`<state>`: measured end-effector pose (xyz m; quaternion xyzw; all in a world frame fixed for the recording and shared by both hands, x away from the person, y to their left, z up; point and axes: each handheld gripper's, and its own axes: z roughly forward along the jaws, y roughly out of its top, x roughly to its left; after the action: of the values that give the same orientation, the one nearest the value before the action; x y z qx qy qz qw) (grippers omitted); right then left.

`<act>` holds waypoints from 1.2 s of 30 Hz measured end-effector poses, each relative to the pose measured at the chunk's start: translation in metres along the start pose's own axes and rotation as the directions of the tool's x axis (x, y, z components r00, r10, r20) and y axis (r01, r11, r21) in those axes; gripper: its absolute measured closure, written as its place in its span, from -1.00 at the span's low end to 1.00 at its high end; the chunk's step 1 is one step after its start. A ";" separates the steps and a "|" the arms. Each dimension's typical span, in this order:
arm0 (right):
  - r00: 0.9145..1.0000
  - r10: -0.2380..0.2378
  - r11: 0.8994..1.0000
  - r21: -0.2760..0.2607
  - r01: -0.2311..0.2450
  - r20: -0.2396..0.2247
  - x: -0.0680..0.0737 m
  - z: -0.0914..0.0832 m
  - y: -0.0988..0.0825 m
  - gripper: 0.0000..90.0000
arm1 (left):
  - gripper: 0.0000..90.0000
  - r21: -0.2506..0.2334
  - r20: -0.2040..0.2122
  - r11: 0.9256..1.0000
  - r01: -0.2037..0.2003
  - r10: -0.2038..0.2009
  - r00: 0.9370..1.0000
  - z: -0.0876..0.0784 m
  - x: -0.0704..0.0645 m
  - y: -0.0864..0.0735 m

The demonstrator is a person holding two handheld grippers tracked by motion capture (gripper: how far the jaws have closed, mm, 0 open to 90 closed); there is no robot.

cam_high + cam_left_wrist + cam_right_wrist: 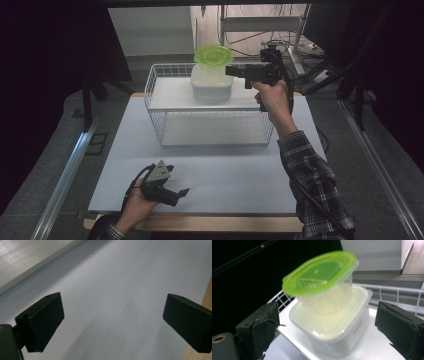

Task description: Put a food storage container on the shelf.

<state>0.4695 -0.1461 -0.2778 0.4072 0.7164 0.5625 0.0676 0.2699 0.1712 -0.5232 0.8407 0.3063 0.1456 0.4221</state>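
So on the near left of the table (210, 170), the left gripper (181, 192) was just parked low over the white surface, held in a hand coming in from the bottom edge, jaws spread wide with nothing but bare tabletop between them; its own view showed the same, two black jaws far apart over the blank sheet. Further back and more to the middle sat a white wire rack (155, 100) with a flat shelf on top. On that shelf stood a white tub (211, 87), and a clear cup (329, 300) with a green lid (213, 54) was sitting down inside it, a bit tilted in the right gripper view, with the lid sticking up well above the tub's rim. Just to the right of that, the right gripper (229, 71) was held out level by a hand in a plaid sleeve, pointing left at the stack, its tips right next to the cup. Its jaws were standing wide apart, one on each side of the tub in its own view, not pressing on anything, so the cup and tub were sitting free on the shelf.
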 end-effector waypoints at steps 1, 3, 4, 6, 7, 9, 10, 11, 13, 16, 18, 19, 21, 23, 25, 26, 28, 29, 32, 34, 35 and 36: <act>1.000 -0.002 1.000 0.009 0.002 0.003 0.001 -0.001 -0.002 -0.87 | -0.93 0.001 0.000 1.000 0.000 0.000 1.000 0.000 0.000 0.000; 1.000 -0.007 1.000 0.017 0.007 -0.002 0.002 -0.003 -0.007 -0.87 | -0.93 -0.001 0.000 1.000 0.000 0.000 1.000 0.000 0.000 0.000; 1.000 -0.005 1.000 0.024 0.005 -0.004 0.003 -0.004 -0.009 -0.88 | -0.93 -0.002 0.000 1.000 0.001 -0.001 1.000 0.000 0.000 0.000; 1.000 -0.011 1.000 0.024 0.011 -0.007 0.004 -0.006 -0.012 -0.88 | -0.93 0.000 -0.001 1.000 0.001 -0.001 1.000 0.000 0.000 0.000; 1.000 -0.016 1.000 0.025 0.016 -0.007 0.004 -0.007 -0.014 -0.88 | -0.93 -0.002 0.000 1.000 0.003 -0.003 1.000 0.000 0.000 0.000; 1.000 -0.023 0.999 0.028 0.023 -0.008 0.005 -0.009 -0.017 -0.88 | -0.93 -0.002 0.000 1.000 0.004 -0.004 1.000 -0.001 0.000 0.000; 1.000 -0.027 0.999 0.031 0.027 -0.009 0.005 -0.009 -0.019 -0.88 | -0.93 -0.003 0.001 1.000 0.004 -0.004 1.000 -0.001 0.000 0.000; 0.999 -0.032 0.999 0.035 0.032 -0.010 0.006 -0.010 -0.021 -0.88 | -0.93 -0.005 0.001 1.000 0.005 -0.005 1.000 -0.001 0.001 0.000; 0.999 -0.047 0.998 0.042 0.047 -0.008 0.006 -0.011 -0.026 -0.88 | -0.93 -0.007 0.002 1.000 0.006 -0.006 1.000 -0.001 0.001 0.000; 0.997 -0.076 0.996 0.056 0.076 0.000 0.006 -0.013 -0.033 -0.87 | -0.93 -0.009 0.003 1.000 0.009 -0.009 1.000 0.000 0.001 -0.001; 0.995 -0.095 0.994 0.061 0.095 0.003 0.006 -0.014 -0.038 -0.87 | -0.93 -0.012 0.003 1.000 0.011 -0.011 1.000 0.000 0.001 -0.001; 0.994 -0.106 0.992 0.065 0.105 0.003 0.006 -0.014 -0.041 -0.87 | -0.93 -0.013 0.003 1.000 0.011 -0.011 1.000 0.000 0.001 -0.001; 0.993 -0.118 0.991 0.068 0.117 0.005 0.006 -0.015 -0.044 -0.87 | -0.93 -0.014 0.004 1.000 0.013 -0.013 1.000 0.000 0.001 -0.001; 0.990 -0.139 0.988 0.075 0.137 0.014 0.008 -0.016 -0.052 -0.88 | -0.93 -0.014 0.004 1.000 0.016 -0.016 1.000 -0.001 0.002 -0.001; 0.988 -0.153 0.986 0.076 0.152 0.018 0.009 -0.018 -0.058 -0.90 | -0.93 -0.015 0.004 1.000 0.018 -0.018 1.000 -0.001 0.002 -0.001; 0.987 -0.160 0.984 0.078 0.158 0.018 0.009 -0.018 -0.060 -0.91 | -0.93 -0.016 0.004 1.000 0.018 -0.018 1.000 -0.001 0.002 -0.001; 0.984 -0.174 0.982 0.082 0.172 0.021 0.010 -0.019 -0.066 -0.93 | -0.93 -0.016 0.004 1.000 0.018 -0.018 1.000 -0.001 0.002 -0.001; 0.984 -0.179 0.981 0.084 0.176 0.023 0.011 -0.019 -0.068 -0.94 | -0.93 -0.015 0.003 1.000 0.015 -0.015 1.000 -0.001 0.002 -0.001; 0.982 -0.188 0.979 0.090 0.186 0.020 0.014 -0.020 -0.076 -0.95 | -0.93 -0.016 0.002 1.000 0.015 -0.015 1.000 -0.001 0.002 -0.001; 0.981 -0.195 0.977 0.094 0.193 0.014 0.015 -0.021 -0.082 -0.95 | -0.93 -0.013 0.002 1.000 0.015 -0.015 1.000 -0.001 0.002 -0.001; 0.980 -0.198 0.976 0.097 0.196 0.010 0.016 -0.022 -0.084 -0.95 | -0.93 -0.013 0.002 1.000 0.015 -0.015 1.000 -0.001 0.002 -0.001; 0.979 -0.202 0.975 0.099 0.200 0.006 0.017 -0.022 -0.088 -0.95 | -0.93 -0.013 0.002 1.000 0.015 -0.015 1.000 -0.001 0.002 -0.001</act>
<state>0.4019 -0.1543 -0.3393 0.3398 0.7800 0.5139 0.1098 0.2707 0.1735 -0.5235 0.8358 0.3111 0.1436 0.4290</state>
